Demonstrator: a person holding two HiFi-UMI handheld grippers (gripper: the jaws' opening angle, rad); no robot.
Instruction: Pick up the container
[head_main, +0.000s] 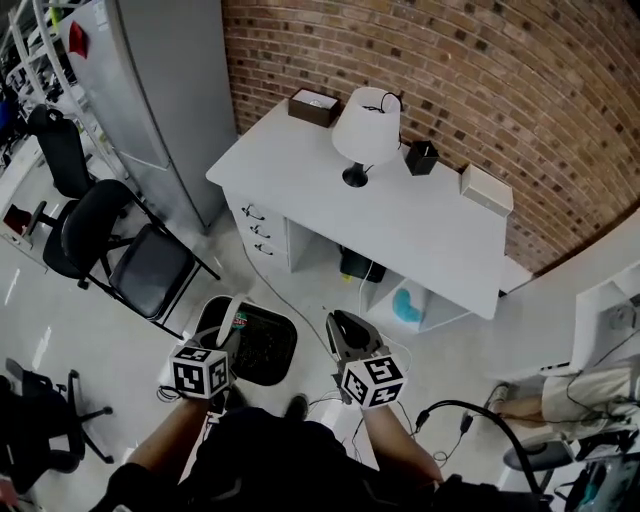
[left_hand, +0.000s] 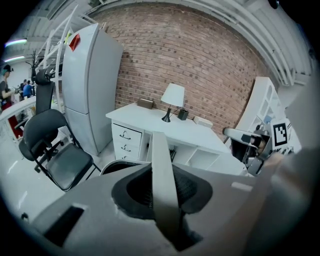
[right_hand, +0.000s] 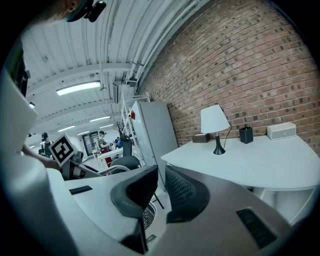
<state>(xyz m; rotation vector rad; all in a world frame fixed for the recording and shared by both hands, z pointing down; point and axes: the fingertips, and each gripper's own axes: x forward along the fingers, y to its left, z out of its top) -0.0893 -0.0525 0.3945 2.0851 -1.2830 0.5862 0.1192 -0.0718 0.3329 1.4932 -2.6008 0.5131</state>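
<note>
The container is a black mesh waste bin (head_main: 262, 350) with a pale rim (left_hand: 112, 167), hanging close under my left gripper (head_main: 230, 322). In the left gripper view a pale grey strip (left_hand: 161, 165) of the bin runs upright between the jaws, and my left gripper (left_hand: 162, 182) is shut on it. The dark mesh inside shows just behind the pads. My right gripper (head_main: 345, 335) is held to the right of the bin, apart from it. Its pads (right_hand: 135, 190) leave a narrow gap with nothing in it.
A white desk (head_main: 420, 230) stands ahead against the brick wall, with a lamp (head_main: 365, 125), a brown box (head_main: 314, 106), a black cup (head_main: 421, 157) and a white box (head_main: 486, 188) on it. Left of it are a grey cabinet (head_main: 170, 90) and black chairs (head_main: 140, 265). Cables (head_main: 440, 410) lie on the floor.
</note>
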